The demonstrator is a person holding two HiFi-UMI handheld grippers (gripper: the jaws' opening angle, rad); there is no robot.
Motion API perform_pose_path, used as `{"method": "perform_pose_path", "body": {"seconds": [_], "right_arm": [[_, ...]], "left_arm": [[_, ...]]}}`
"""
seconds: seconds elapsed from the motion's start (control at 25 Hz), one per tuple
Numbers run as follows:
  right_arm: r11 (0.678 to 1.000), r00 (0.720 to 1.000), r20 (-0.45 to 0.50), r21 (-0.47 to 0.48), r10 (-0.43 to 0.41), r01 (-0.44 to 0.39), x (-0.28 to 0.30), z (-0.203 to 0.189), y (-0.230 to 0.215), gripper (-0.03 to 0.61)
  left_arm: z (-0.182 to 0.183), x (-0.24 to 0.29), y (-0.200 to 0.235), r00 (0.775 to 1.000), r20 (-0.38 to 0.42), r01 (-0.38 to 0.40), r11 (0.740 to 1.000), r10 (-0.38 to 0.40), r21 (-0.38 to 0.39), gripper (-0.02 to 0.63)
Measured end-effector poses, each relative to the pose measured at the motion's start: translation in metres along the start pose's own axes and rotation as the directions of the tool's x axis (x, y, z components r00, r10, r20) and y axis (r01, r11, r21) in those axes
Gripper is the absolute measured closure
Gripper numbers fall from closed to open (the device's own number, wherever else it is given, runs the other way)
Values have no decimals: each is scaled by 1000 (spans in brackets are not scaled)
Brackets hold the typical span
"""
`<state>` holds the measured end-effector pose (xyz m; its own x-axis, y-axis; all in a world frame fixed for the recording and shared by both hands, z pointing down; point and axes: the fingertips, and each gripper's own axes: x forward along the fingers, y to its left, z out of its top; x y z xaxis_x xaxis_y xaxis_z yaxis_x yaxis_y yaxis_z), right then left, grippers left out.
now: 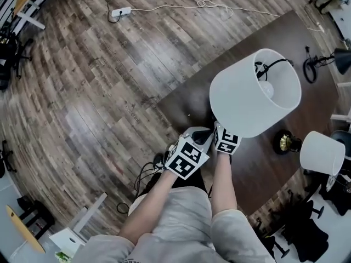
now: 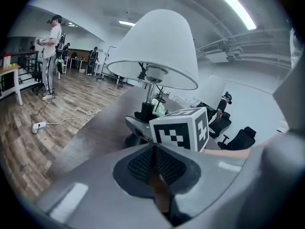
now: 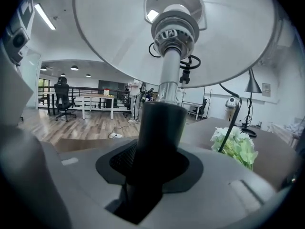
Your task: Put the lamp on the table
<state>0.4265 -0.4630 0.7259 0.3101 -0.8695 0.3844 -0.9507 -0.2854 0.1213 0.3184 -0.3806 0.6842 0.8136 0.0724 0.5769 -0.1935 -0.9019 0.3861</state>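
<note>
1. white fabric shade crowns the lamp [image 1: 255, 92]. its black stem [image 3: 159, 128] is clamped between the jaws of the right gripper [image 1: 219, 131], which is closed firmly on it below the metal socket.
2. the lamp is over the dark brown counter [image 1: 184, 100], near the counter's corner. the shade is tilted in the head view, so its open top and the bulb show. whether the lamp's base touches the counter cannot be told.
3. the left gripper [image 1: 202, 138] sits just beside the lamp's stem, on the person's left of it. its ribbed pads are pressed together with nothing between them.
4. right of the lamp, a second lamp [image 1: 322, 152] with a white shade stands on the counter. its brass base [image 1: 285, 142] lies between the two shades.
5. beyond the lamp, a black desk lamp [image 1: 341, 59] stands at the counter's far side.
6. green and white flowers [image 3: 237, 148] show right of the lamp's stem.
7. left of the lamp lies the wood floor [image 1: 82, 92], with a white power strip [image 1: 120, 11] well apart.
</note>
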Motion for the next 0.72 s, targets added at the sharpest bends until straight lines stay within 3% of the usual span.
{"method": "perform_pose_path", "body": {"seconds": [0.28, 0.72], "right_arm": [[1000, 999, 49, 14, -11, 10, -5, -7, 5, 405], [999, 992, 117, -27, -35, 39, -11, -8, 9, 405]], "left_arm": [[-12, -14, 3, 999, 29, -23, 1000, 24, -18, 612], [-18, -26, 7, 981, 192, -21, 997, 8, 69, 612]]}}
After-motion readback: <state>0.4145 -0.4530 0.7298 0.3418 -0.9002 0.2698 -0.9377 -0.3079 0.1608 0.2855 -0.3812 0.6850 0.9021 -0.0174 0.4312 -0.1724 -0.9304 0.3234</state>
